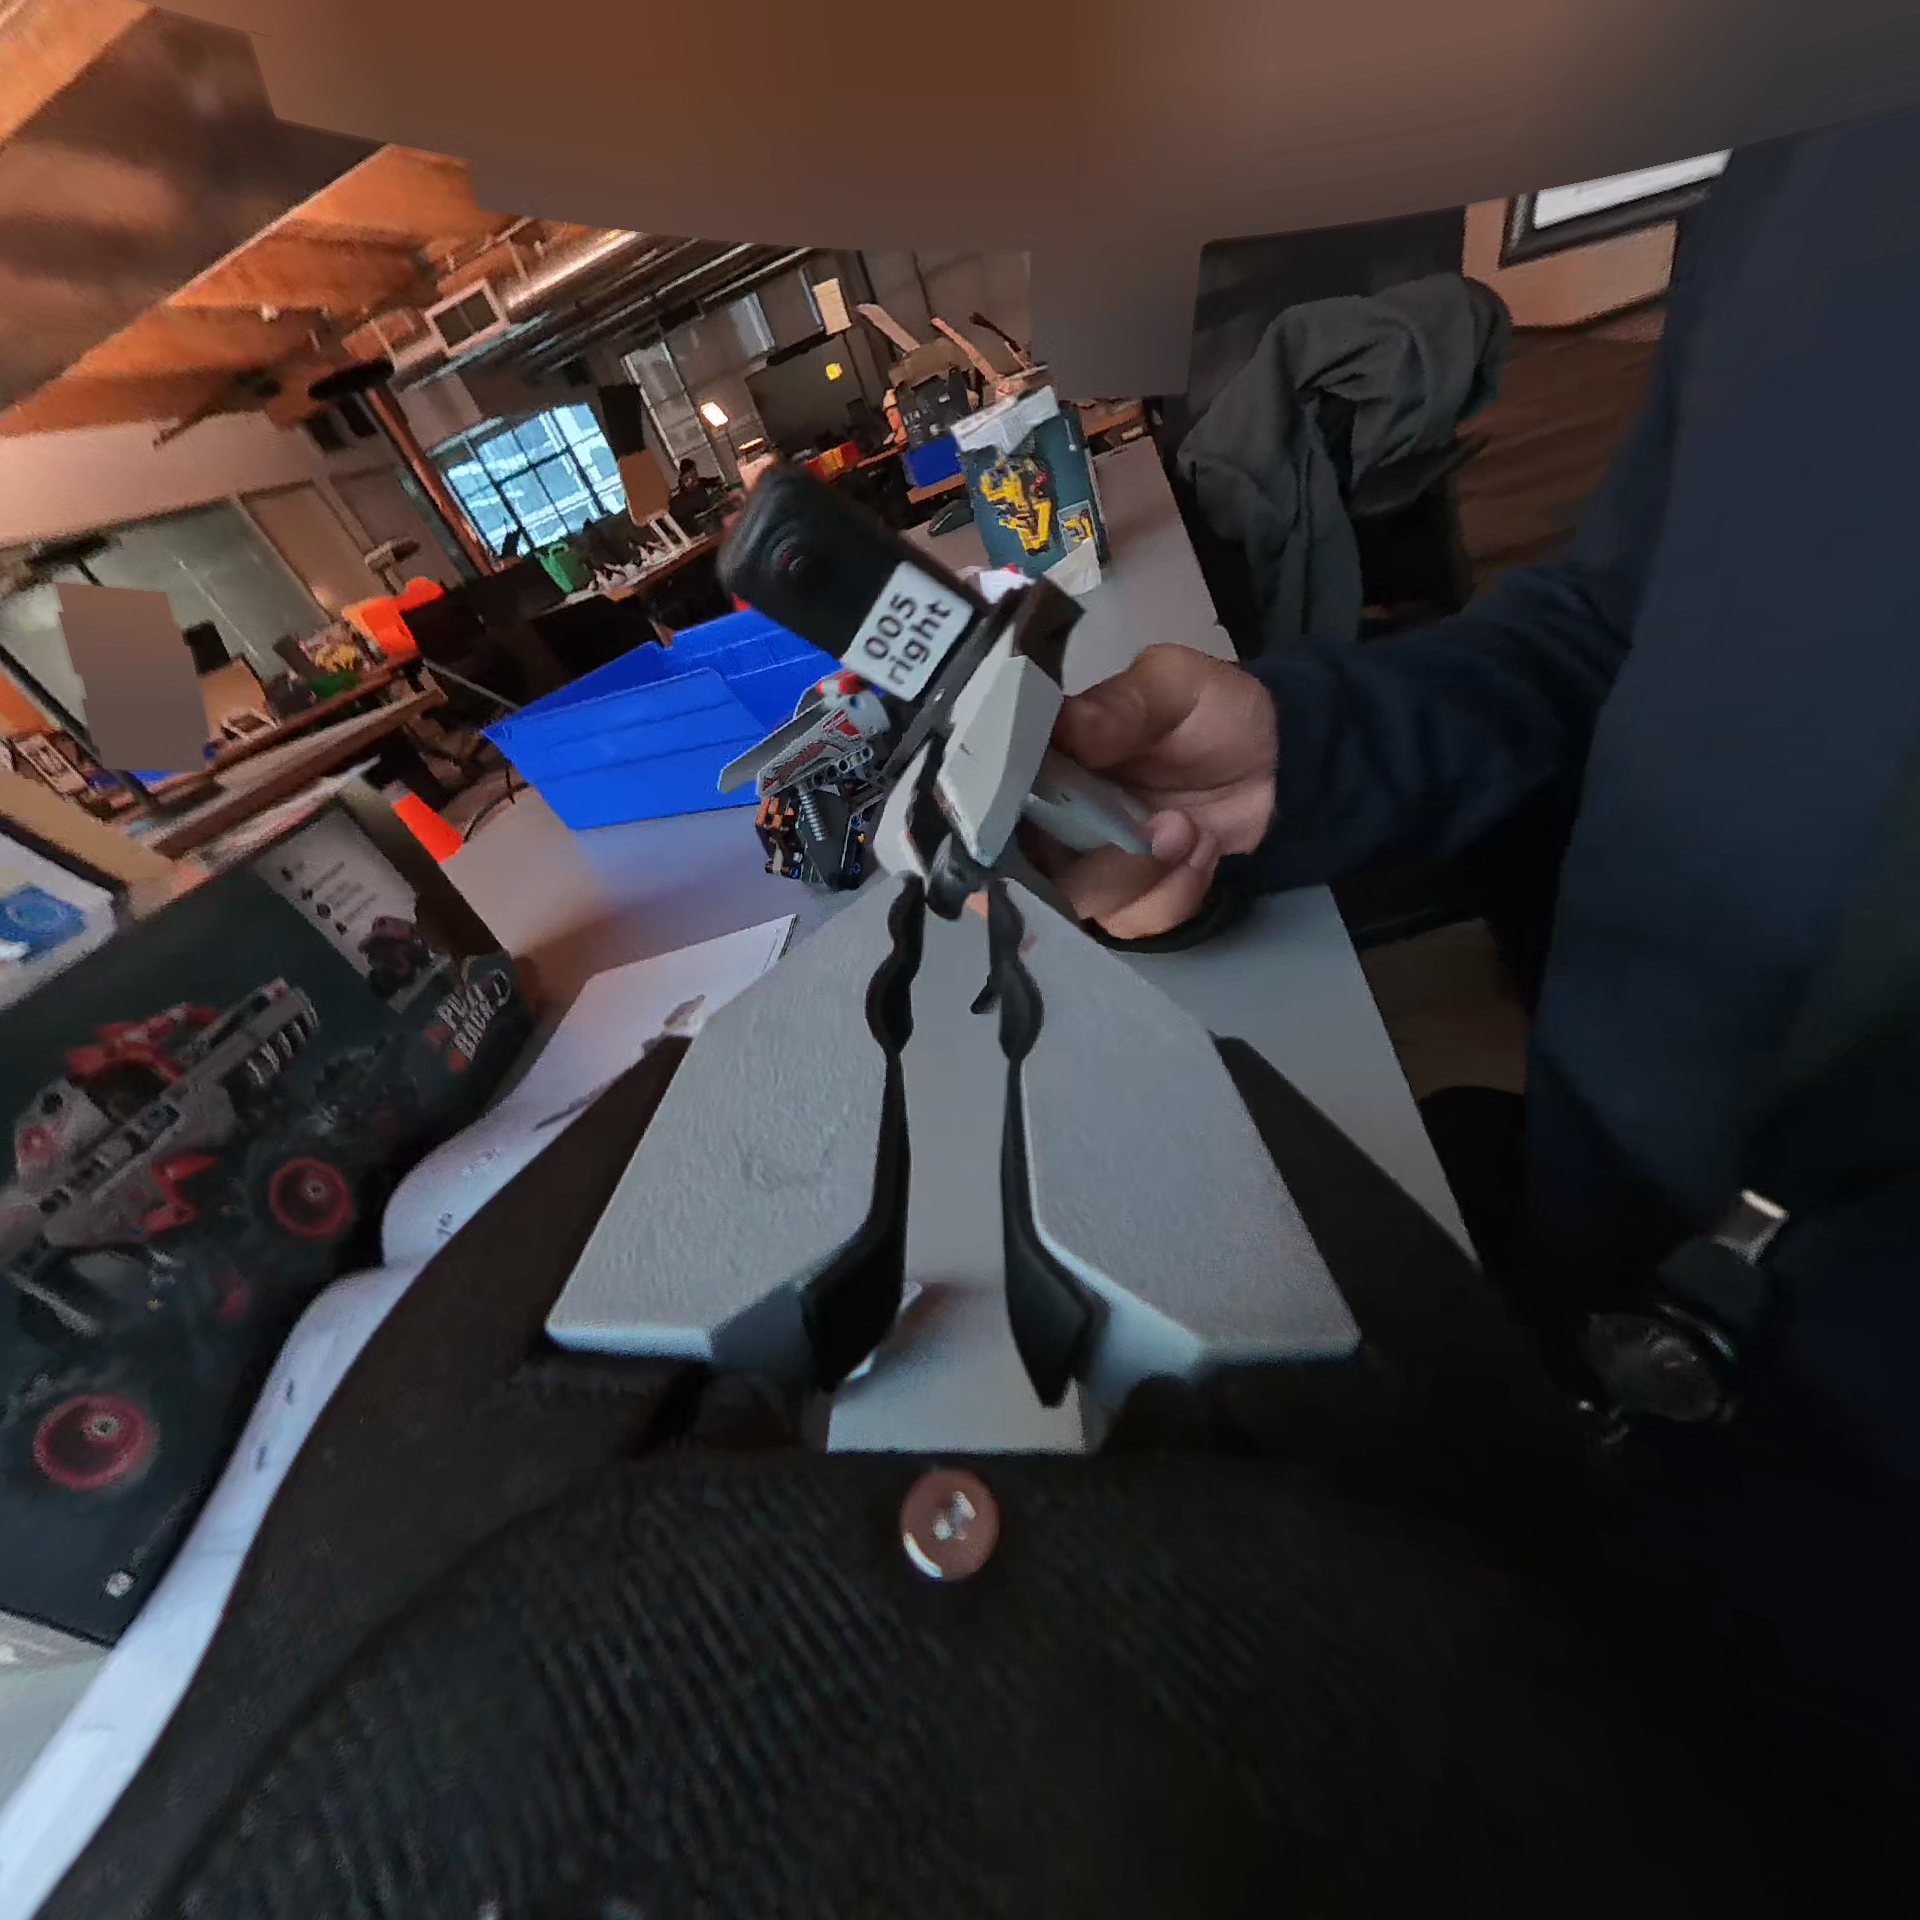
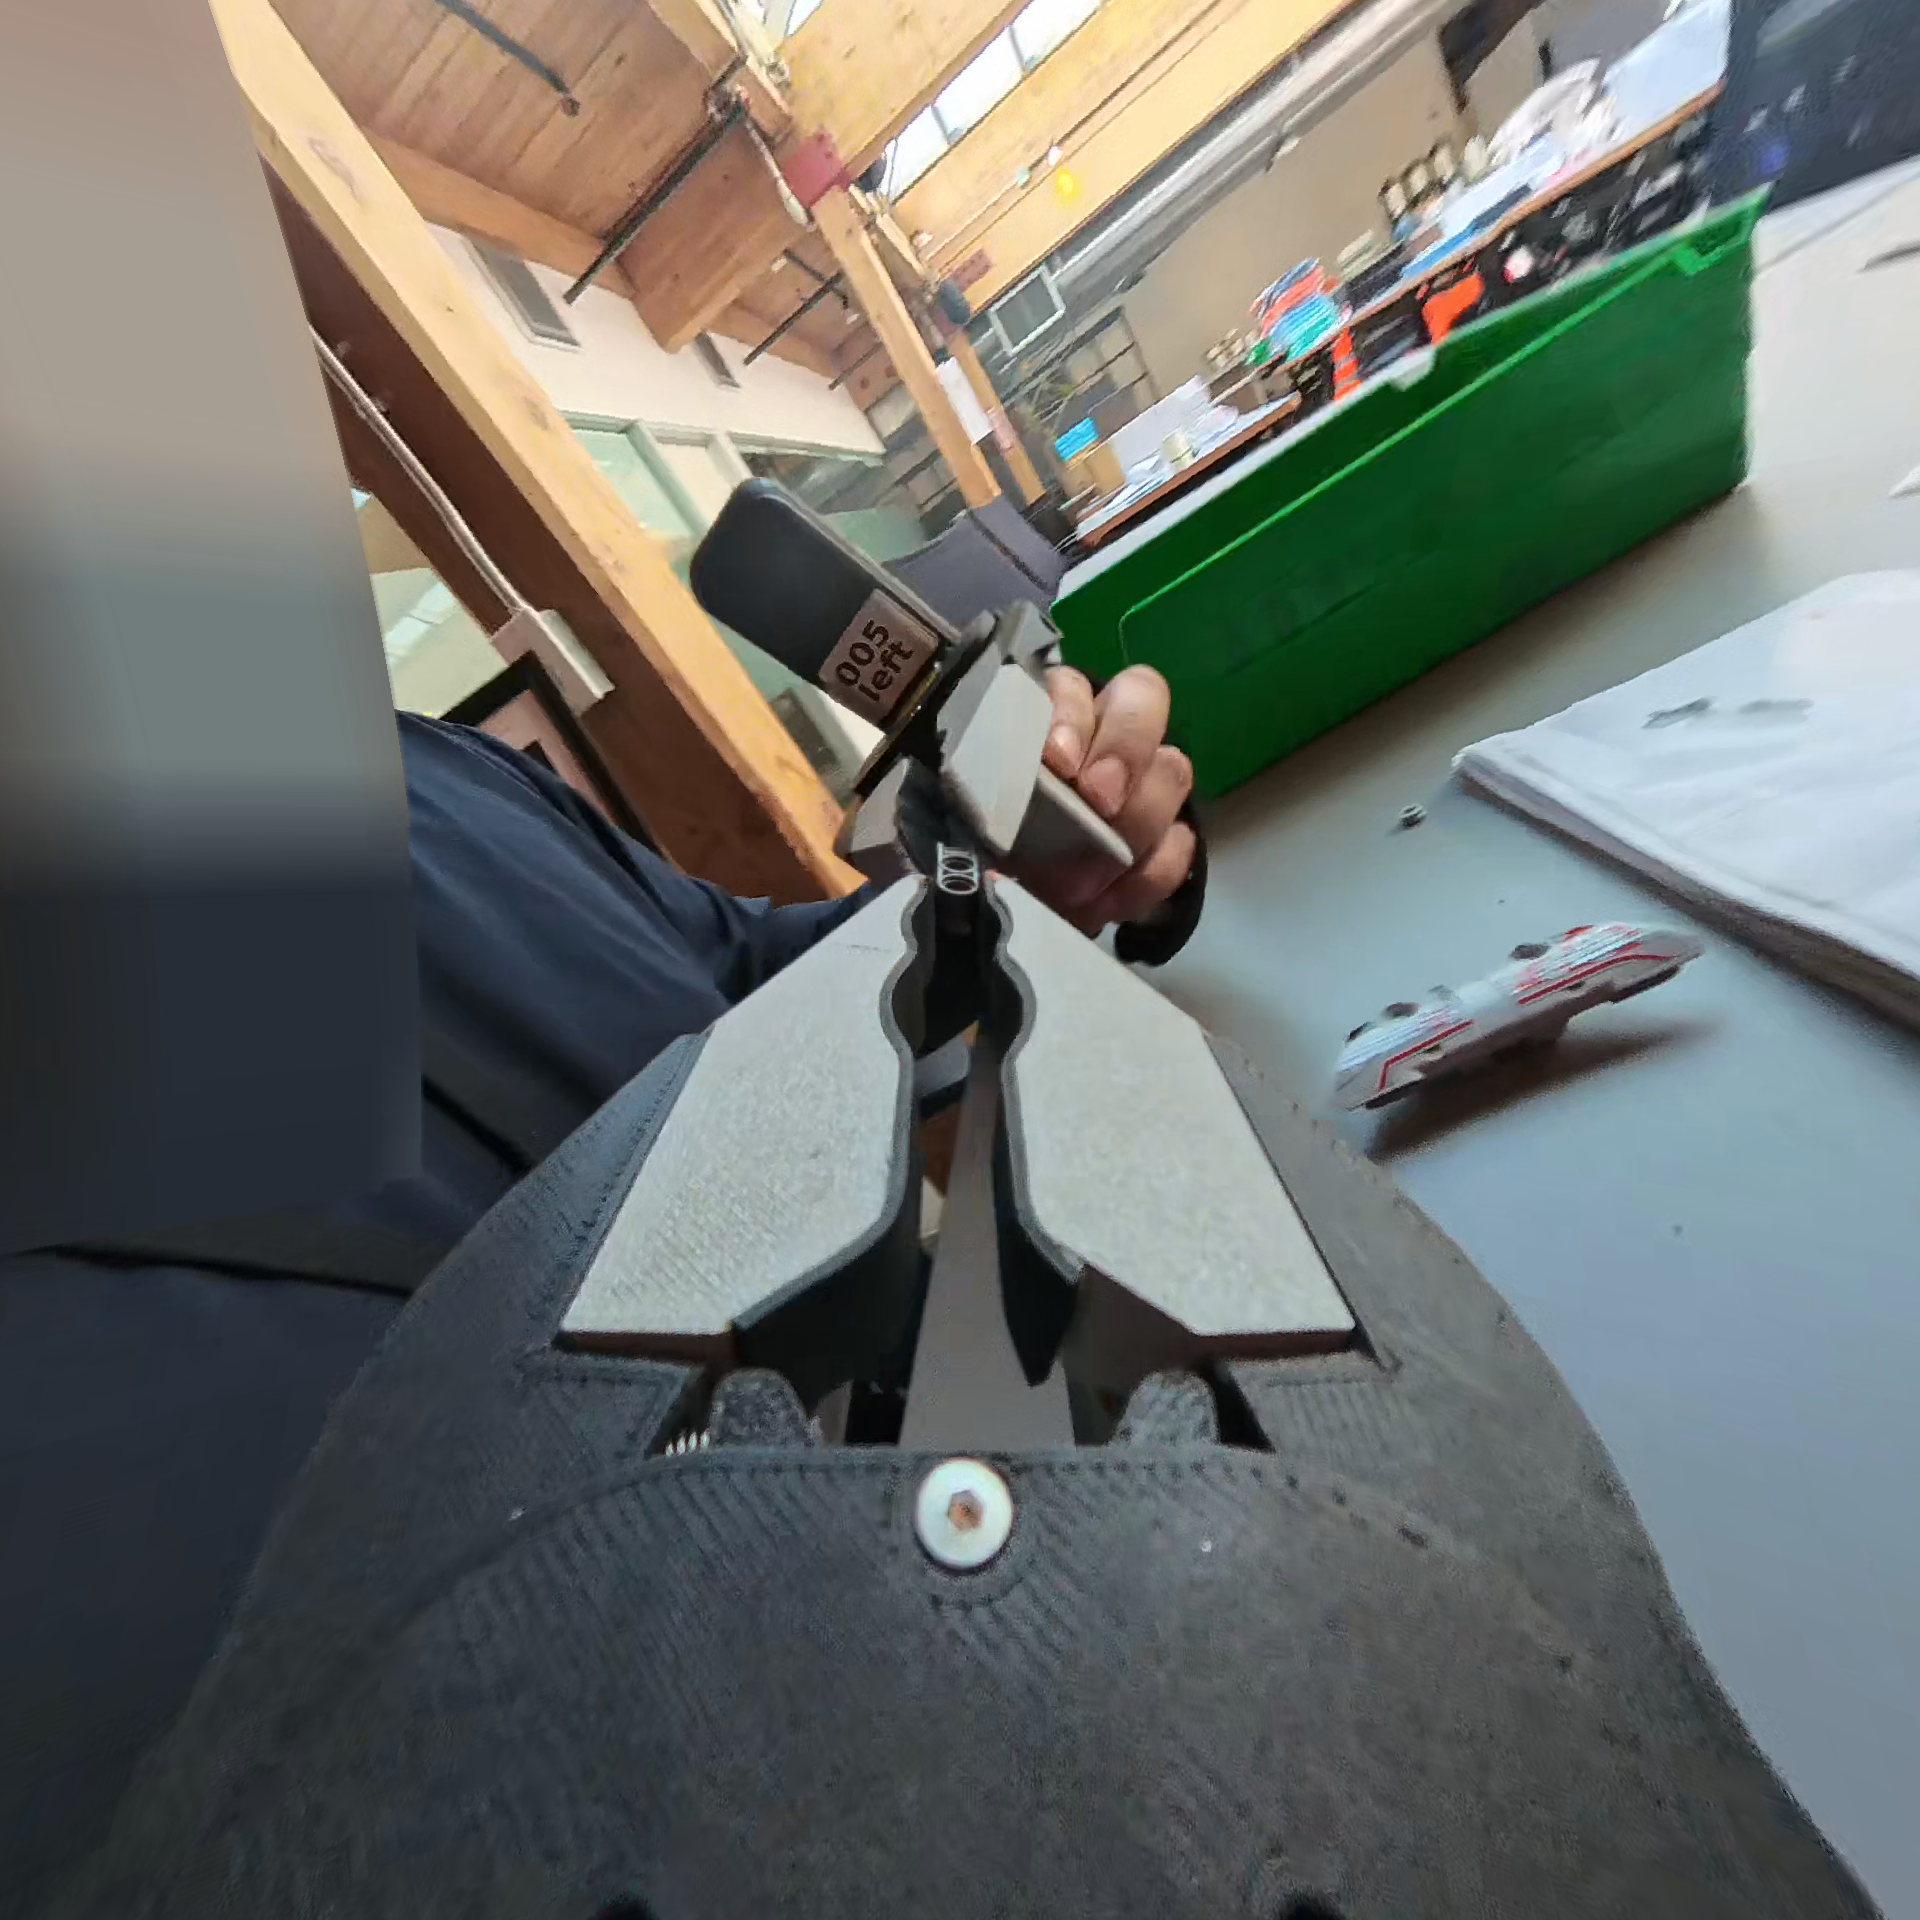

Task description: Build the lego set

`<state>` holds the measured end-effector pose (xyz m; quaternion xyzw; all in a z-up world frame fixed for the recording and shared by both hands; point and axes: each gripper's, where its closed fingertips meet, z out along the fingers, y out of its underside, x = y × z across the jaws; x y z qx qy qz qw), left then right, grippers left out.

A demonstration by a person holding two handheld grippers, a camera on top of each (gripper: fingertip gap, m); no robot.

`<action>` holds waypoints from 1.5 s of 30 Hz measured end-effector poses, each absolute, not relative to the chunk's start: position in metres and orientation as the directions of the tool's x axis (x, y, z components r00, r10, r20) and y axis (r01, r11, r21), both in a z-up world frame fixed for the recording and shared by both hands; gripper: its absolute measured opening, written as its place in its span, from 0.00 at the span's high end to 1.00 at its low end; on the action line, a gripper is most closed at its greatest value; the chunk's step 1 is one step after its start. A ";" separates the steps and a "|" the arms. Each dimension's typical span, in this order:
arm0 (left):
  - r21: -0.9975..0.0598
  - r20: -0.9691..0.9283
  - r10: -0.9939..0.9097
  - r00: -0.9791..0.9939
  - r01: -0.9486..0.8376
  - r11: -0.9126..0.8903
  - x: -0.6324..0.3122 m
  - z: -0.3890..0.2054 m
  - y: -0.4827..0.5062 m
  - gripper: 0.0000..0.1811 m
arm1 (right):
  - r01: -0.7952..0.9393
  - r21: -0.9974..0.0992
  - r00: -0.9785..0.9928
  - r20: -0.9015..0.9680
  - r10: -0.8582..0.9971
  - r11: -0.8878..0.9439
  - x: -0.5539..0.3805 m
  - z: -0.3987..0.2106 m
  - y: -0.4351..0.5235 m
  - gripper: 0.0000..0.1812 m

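My two grippers meet tip to tip above the table edge, each held by a hand. A small black lego piece [image 1: 951, 885] sits between the tips of my left gripper [image 1: 952, 906], whose fingers are nearly closed on it. In the right wrist view the same black piece [image 2: 956, 869] sits at the tips of my right gripper [image 2: 956, 902], also closed narrowly on it. The part-built truck chassis [image 1: 821, 795] stands on the grey table behind the right gripper. A white and red body panel [image 2: 1507, 997] lies on the table to the right.
The lego set box [image 1: 208, 1195] and a white instruction booklet [image 1: 644, 1018] lie at the left. Blue bins [image 1: 644, 727] and a second lego box [image 1: 1029, 499] stand farther back. A green bin [image 2: 1455, 540], a paper stack [image 2: 1714, 779] and a tiny loose part [image 2: 1410, 816] are on the right. Less than 4 cm separates the two grippers' tips.
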<state>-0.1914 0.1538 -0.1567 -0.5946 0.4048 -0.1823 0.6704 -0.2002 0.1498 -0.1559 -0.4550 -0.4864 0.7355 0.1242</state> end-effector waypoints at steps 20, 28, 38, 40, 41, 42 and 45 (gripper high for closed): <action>-0.975 0.217 -0.864 0.453 0.132 -0.176 -0.183 -0.152 0.156 0.93 | 0.034 -0.979 -0.419 -0.198 0.886 -0.203 -0.186 -0.154 0.160 0.98; -0.978 0.211 -0.870 0.447 0.095 -0.188 -0.176 -0.154 0.158 0.97 | 0.034 -0.983 -0.421 -0.179 0.889 -0.182 -0.185 -0.155 0.156 0.98; -0.923 0.336 -0.855 0.394 -0.041 -0.382 -0.176 -0.176 0.155 0.97 | 0.175 -0.977 -0.391 0.045 0.919 0.123 -0.182 -0.176 0.157 0.84; -0.883 0.417 -0.843 0.340 -0.071 -0.465 -0.177 -0.182 0.151 0.97 | 0.190 -0.945 -0.391 0.177 0.903 0.267 -0.178 -0.176 0.159 0.77; -0.859 0.465 -0.830 0.307 -0.072 -0.507 -0.178 -0.182 0.150 0.97 | 0.190 -0.919 -0.409 0.246 0.879 0.345 -0.177 -0.176 0.155 0.77; -0.836 0.505 -0.817 0.279 -0.079 -0.543 -0.178 -0.183 0.149 0.97 | 0.185 -0.882 -0.433 0.323 0.841 0.434 -0.175 -0.178 0.150 0.77; -0.774 0.571 -0.790 0.225 -0.175 -0.609 -0.180 -0.193 0.144 0.97 | 0.157 -0.698 -0.448 0.580 0.680 0.698 -0.178 -0.186 0.144 0.81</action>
